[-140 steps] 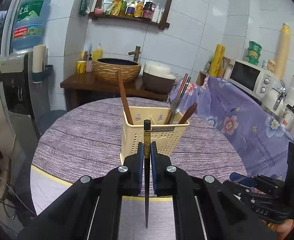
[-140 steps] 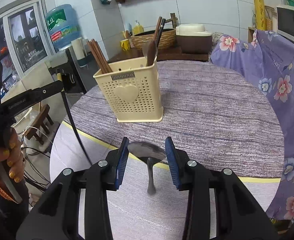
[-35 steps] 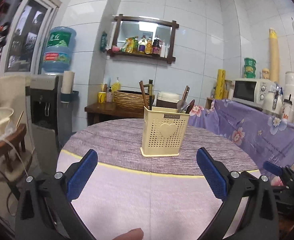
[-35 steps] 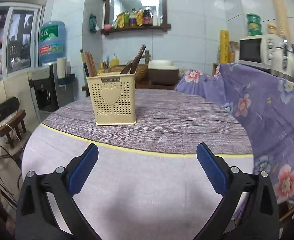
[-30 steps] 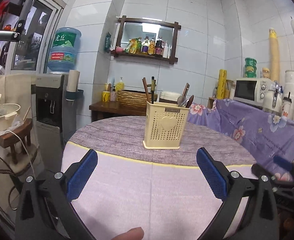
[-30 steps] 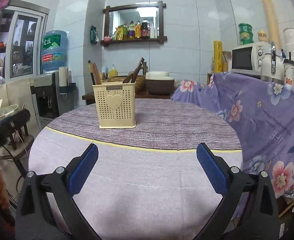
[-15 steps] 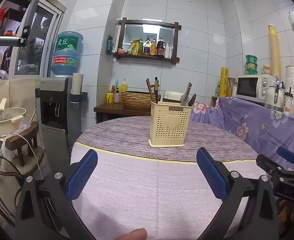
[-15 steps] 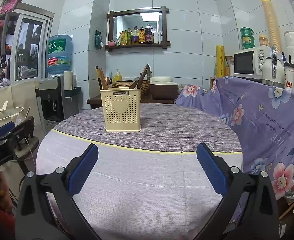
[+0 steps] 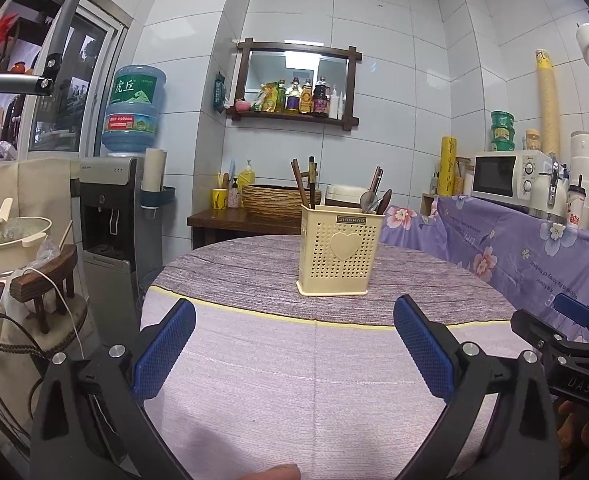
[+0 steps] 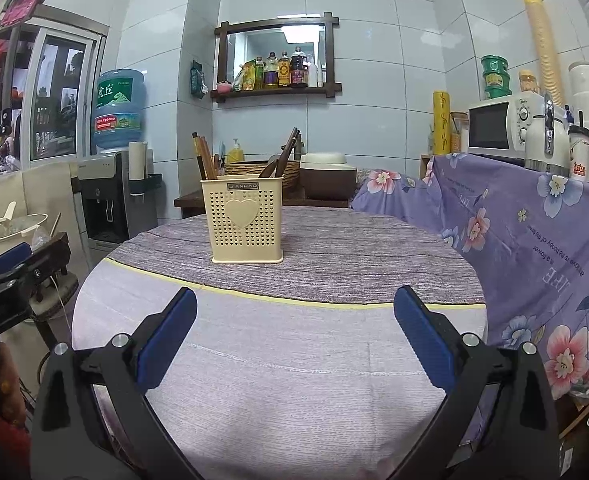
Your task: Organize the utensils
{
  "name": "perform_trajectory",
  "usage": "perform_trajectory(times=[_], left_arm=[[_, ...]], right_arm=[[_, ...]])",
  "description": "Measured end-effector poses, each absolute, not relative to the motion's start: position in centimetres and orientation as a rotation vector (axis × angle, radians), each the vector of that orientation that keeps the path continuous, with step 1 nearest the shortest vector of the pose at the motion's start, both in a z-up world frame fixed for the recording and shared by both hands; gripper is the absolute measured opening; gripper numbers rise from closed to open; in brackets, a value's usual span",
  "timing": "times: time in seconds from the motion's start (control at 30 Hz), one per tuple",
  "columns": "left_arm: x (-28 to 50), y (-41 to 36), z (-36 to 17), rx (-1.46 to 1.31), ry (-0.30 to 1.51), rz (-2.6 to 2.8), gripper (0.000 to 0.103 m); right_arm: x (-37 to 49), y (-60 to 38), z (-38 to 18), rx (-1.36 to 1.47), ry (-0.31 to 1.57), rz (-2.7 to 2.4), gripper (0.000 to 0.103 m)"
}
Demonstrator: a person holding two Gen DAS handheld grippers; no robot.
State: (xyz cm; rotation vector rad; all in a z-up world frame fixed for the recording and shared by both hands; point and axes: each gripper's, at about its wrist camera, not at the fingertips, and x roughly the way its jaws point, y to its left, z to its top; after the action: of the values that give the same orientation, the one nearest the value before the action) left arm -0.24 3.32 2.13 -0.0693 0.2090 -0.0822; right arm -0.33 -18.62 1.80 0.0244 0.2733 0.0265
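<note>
A cream perforated utensil holder (image 9: 340, 251) with a heart on its front stands upright on the round table (image 9: 254, 272); it also shows in the right wrist view (image 10: 247, 220). Chopsticks (image 9: 311, 182) and spoons (image 9: 370, 200) stand in it. My left gripper (image 9: 294, 344) is open and empty, held back over the table's near edge. My right gripper (image 10: 294, 332) is open and empty, also back from the holder. The right gripper shows at the right edge of the left wrist view (image 9: 566, 336).
A purple floral cloth (image 10: 534, 232) covers a counter on the right with a microwave (image 10: 502, 126). A water dispenser (image 9: 114, 208) and a small stool (image 9: 46, 280) stand left. A side table with a woven basket (image 9: 270, 200) is behind.
Both grippers were shut on a chopstick and a spoon; now both are open and empty and have pulled back from the holder, which holds the utensils.
</note>
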Motion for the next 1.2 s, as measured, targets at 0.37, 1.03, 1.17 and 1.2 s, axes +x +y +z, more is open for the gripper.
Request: perform_trajectory(times=[0.37,1.03,1.17,1.2], left_arm=[[-0.45,3.02,2.2,-0.068,0.199,-0.078,0.098],[-0.61,3.12,2.4,-0.066,0.183,-0.073,0.098],[-0.6,3.06,2.39,-0.064,0.182,-0.075,0.098],[-0.62,3.05,2.35,-0.064,0.182,-0.076,0.098]], right_arm=[[-0.43,-18.59,1.9,0.021,0.264,0.029,0.097],[-0.86,-18.79,1.96,0.031,0.239,0.026,0.097],[-0.89,-18.77,2.0,0.032,0.237,0.026,0.097],[-0.9,-18.74,1.99,0.032,0.236,0.027,0.097]])
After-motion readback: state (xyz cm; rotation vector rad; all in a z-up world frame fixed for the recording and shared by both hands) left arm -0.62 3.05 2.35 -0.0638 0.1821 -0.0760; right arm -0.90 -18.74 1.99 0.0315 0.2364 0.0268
